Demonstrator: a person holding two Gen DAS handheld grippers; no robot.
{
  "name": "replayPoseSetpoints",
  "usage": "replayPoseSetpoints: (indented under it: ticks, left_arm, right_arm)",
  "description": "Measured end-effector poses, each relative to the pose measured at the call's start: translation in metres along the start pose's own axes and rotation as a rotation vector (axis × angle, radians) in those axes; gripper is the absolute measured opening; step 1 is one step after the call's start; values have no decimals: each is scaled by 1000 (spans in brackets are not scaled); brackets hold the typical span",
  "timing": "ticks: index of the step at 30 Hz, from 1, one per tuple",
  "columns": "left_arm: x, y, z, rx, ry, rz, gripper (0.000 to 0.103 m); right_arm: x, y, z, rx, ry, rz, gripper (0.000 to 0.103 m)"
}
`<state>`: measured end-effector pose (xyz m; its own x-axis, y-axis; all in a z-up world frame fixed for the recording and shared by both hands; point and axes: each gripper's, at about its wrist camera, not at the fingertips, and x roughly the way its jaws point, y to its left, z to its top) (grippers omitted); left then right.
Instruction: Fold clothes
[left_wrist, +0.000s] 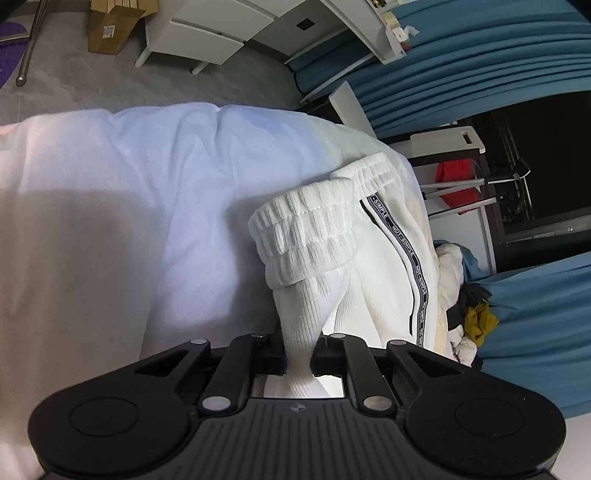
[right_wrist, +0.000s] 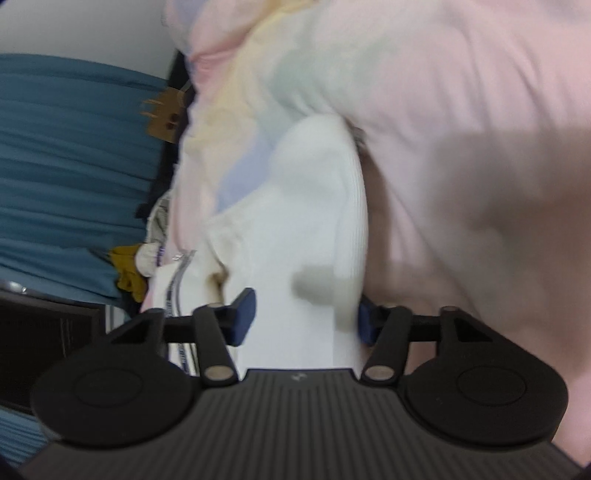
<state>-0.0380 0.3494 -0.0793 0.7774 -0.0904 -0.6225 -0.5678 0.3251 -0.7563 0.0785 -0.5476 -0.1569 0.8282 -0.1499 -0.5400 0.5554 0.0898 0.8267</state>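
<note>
White ribbed trousers (left_wrist: 332, 258) with an elastic waistband and a black "NOT SIMPLE" side stripe (left_wrist: 410, 258) lie on a pale pastel blanket (left_wrist: 129, 203). My left gripper (left_wrist: 298, 360) is shut on a fold of the trousers fabric, which rises up between its fingers. In the right wrist view the same white trousers (right_wrist: 295, 221) run between the blue pads (right_wrist: 245, 314) of my right gripper (right_wrist: 304, 317). Its jaws stand wide apart around the fabric, and the view is blurred.
Blue curtains (left_wrist: 480, 55) and a white table frame (left_wrist: 454, 147) with a red object stand beyond the bed. A heap of other clothes (left_wrist: 469, 314) lies at the bed's edge. White drawers (left_wrist: 207, 33) and a cardboard box (left_wrist: 110, 26) stand on the grey floor.
</note>
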Motion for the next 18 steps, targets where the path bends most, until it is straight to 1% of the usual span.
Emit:
replayPoseSetpoints:
  ticks: [1, 2, 3, 5, 6, 8, 9, 10, 13, 14, 15, 16, 18]
  left_arm:
    - [1, -1, 0, 3, 3, -2, 12]
    - [1, -2, 0, 5, 5, -5, 12]
    - [2, -2, 0, 8, 8, -7, 13]
    - [3, -4, 0, 14, 13, -12, 19]
    - [4, -5, 0, 16, 16, -14, 24]
    - [5, -6, -1, 22, 21, -19, 29]
    - [6, -7, -1, 24, 24, -22, 37]
    - [7, -8, -1, 27, 27, -24, 39]
    - [8, -12, -3, 47, 24, -16, 39]
    - [9, -13, -4, 56, 21, -10, 38]
    - [9, -15, -5, 65, 18, -5, 27]
    - [9, -16, -6, 74, 16, 1, 7]
    - [6, -16, -4, 64, 3, -11, 7]
  right_arm:
    - [-1, 2, 0, -15, -9, -2, 32]
    - [-1, 4, 0, -30, -19, -16, 14]
    - [-1, 6, 0, -45, -28, -29, 10]
    - [-2, 9, -1, -71, -42, -52, 9]
    - [-2, 11, -1, -93, -49, -62, 8]
    - [-5, 20, -3, -146, -68, -67, 8]
    - [-6, 24, -4, -172, -81, -64, 8]
    - [-7, 30, -5, -198, -95, -58, 8]
    - [-14, 40, -6, -239, -134, -37, 8]
    - [-17, 42, -6, -239, -143, -29, 8]
    - [-19, 43, -6, -238, -150, -21, 8]
    - [-21, 44, -5, -240, -158, -15, 8]
    - [-27, 48, -5, -255, -176, -3, 8]
